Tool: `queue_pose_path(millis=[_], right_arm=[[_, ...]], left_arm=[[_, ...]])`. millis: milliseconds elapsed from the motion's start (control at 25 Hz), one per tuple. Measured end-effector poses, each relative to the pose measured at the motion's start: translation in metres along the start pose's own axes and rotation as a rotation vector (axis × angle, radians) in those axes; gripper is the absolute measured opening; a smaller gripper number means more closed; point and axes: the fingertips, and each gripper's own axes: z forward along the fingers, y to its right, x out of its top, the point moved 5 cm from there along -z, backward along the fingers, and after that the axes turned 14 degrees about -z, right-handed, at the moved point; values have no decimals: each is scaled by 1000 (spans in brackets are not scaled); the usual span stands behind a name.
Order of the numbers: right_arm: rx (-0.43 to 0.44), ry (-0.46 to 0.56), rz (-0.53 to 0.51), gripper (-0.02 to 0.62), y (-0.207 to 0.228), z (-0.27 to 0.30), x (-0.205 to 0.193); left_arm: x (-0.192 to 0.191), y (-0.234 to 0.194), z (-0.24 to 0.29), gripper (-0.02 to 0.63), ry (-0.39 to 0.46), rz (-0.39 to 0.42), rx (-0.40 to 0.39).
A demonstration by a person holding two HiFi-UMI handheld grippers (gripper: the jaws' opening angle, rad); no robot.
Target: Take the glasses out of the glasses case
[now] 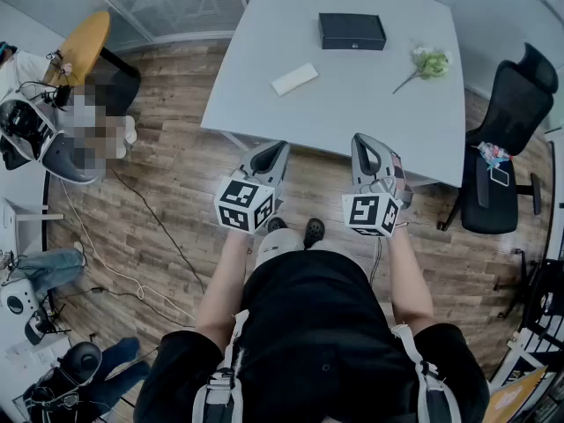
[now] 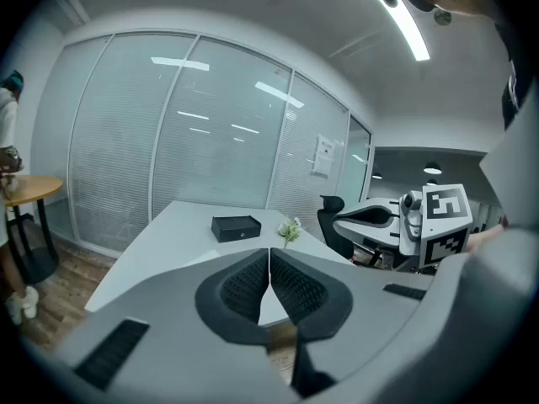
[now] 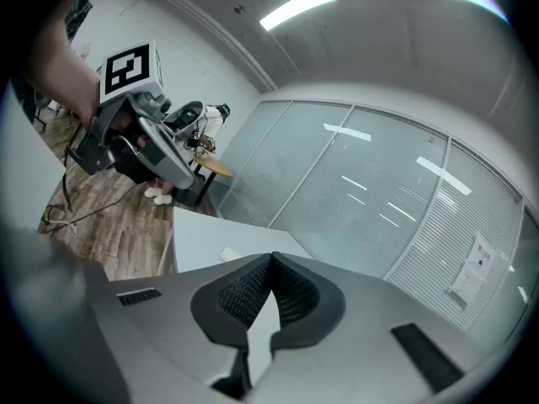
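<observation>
Glasses case [image 1: 352,31], boxy and matte black, sits closed near the far edge of the smooth pale counter [image 1: 352,104], well apart from both tools. The left gripper [image 2: 269,252] and right gripper [image 3: 271,259] hover short of the counter, their ribbed dark jaws clenched together on nothing. A flat white block [image 1: 294,78] and a green sprig [image 1: 429,62] lie nearby.

White table [image 1: 352,104] on a wood-plank floor [image 1: 176,183], seen from above. Near the far edge lies a closed black case [image 1: 352,31]. To its right, by the table's right edge, lies a small flower sprig [image 1: 429,62]. A flat white block [image 1: 295,79] lies askew toward the left edge, apart from both.
</observation>
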Motion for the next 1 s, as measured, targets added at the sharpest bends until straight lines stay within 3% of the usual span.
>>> queue_pose_path(millis=[560, 800, 1000], right_arm=[[-26, 64, 4, 17, -5, -6, 25], [-22, 43, 9, 18, -15, 8, 33], [-68, 22, 26, 17, -13, 34, 39]], left_arm=[[2, -4, -15, 23, 37, 6, 7], [-1, -18, -20, 23, 16, 1, 9], [4, -46, -6, 23, -22, 8, -15]])
